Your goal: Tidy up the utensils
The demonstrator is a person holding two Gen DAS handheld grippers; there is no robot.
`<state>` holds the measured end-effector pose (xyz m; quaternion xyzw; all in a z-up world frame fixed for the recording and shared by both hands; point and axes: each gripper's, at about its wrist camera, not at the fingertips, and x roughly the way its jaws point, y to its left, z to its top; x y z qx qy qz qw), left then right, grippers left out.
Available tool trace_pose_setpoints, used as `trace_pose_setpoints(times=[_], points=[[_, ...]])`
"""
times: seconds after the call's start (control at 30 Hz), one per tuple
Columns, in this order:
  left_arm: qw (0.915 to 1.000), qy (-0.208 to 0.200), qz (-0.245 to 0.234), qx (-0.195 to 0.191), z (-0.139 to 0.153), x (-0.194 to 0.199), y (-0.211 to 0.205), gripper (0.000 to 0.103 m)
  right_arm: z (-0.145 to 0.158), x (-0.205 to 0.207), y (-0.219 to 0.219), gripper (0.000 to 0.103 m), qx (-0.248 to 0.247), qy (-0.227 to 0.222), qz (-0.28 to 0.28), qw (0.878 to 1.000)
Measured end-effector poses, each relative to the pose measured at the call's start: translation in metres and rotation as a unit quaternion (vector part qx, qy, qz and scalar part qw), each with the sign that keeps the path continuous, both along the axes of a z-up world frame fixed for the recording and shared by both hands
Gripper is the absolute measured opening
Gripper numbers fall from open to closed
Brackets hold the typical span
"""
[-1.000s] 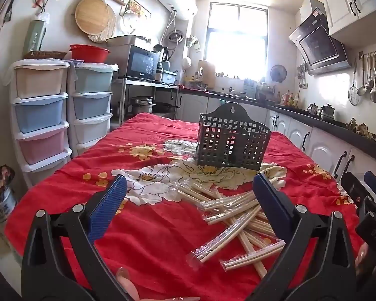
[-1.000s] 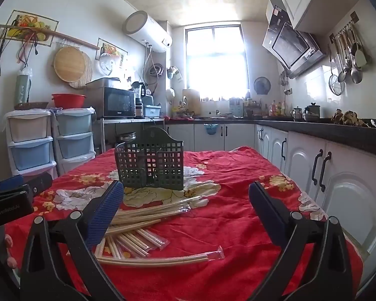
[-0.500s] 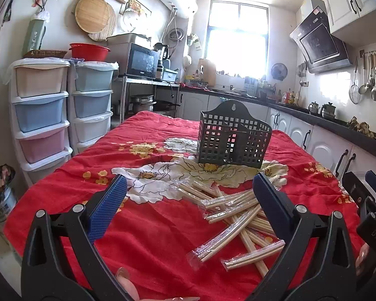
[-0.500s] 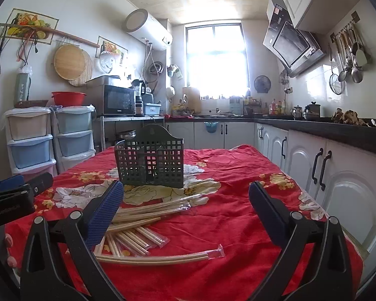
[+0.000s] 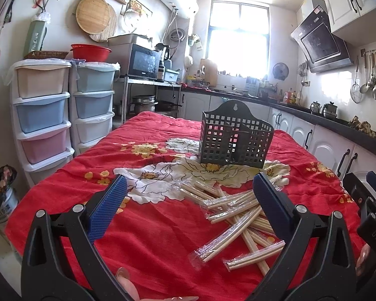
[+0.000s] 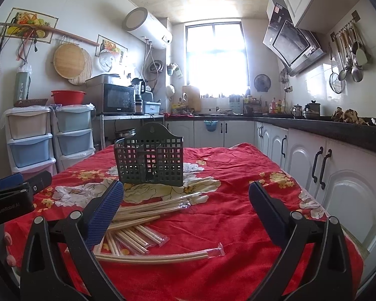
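1. A dark plastic utensil basket (image 5: 235, 139) stands upright on a red floral tablecloth (image 5: 148, 228).
2. Wrapped chopsticks (image 5: 238, 215) lie scattered just in front of the basket.
3. The left gripper (image 5: 188, 207) hovers wide open and empty, short of the chopsticks.
4. The right gripper (image 6: 185, 212) hovers likewise, open and empty.

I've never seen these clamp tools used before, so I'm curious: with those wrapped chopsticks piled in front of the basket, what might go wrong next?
1. The wrapped chopsticks lie crisscrossed and overlapping, so closing on one pack may drag or lift its neighbours.
2. Their clear plastic sleeves look slick; a pack could slip from the fingers.
3. The mesh basket stands free on the wrinkled red cloth; a long pack pushed in at a slant might tip it.
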<state>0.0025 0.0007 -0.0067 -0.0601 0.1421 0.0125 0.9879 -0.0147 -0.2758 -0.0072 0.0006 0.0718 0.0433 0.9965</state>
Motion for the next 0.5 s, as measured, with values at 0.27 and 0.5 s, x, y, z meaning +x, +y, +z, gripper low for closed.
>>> trace_pose_setpoints(times=[0.27, 0.5], points=[[1.0, 0.0, 0.001, 0.001, -0.0001, -0.0001, 0.0006, 0.093, -0.0001, -0.0001, -0.0002, 0.097, 0.001, 0.001, 0.0, 1.0], [1.0, 0.002, 0.003, 0.001, -0.001, 0.001, 0.0022, 0.093, 0.0, 0.0003, -0.0001, 0.097, 0.002, 0.001, 0.0, 1.0]])
